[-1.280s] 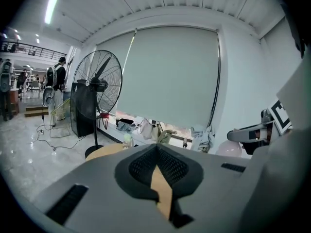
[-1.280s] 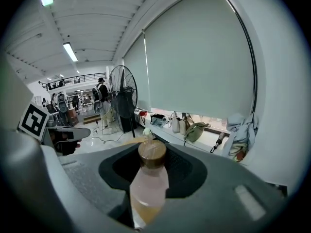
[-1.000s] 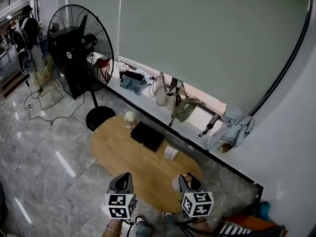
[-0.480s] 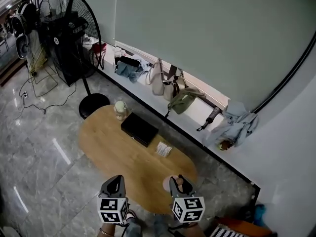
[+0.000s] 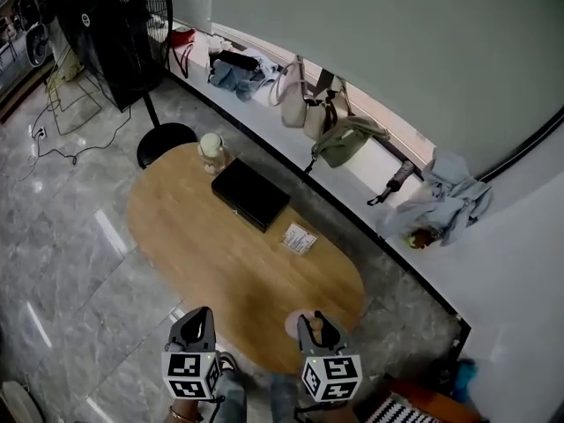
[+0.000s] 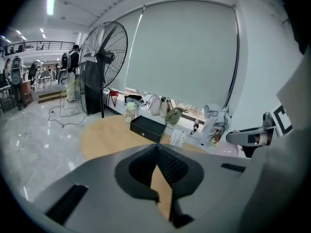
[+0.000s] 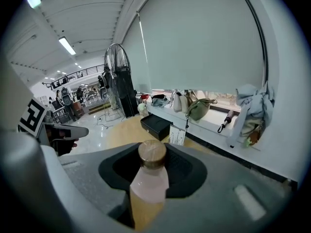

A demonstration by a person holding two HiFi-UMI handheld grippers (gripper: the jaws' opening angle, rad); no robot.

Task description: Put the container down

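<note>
The container is a pale pink bottle (image 7: pixel 148 181) with a round wooden cap (image 7: pixel 152 154). My right gripper (image 7: pixel 152 169) is shut on the bottle's body. In the head view this right gripper (image 5: pixel 315 329) hangs over the near end of the oval wooden table (image 5: pixel 220 254), with the pink bottle (image 5: pixel 293 324) showing at its tip. My left gripper (image 5: pixel 196 324) hovers just off the table's near left edge. In the left gripper view that left gripper (image 6: pixel 156 166) has its jaws closed tip to tip, with nothing between them.
On the table's far half lie a black flat box (image 5: pixel 251 192), a pale jar (image 5: pixel 211 152) and a small printed card (image 5: pixel 300 236). A big black floor fan (image 5: pixel 115 25) stands beyond the table. Bags (image 5: pixel 308 104) and clothes rest on the window ledge.
Both grippers have sunk toward the table's near end, the right one still gripping the bottle. The head view has tilted down, so the table fills more of the picture.
</note>
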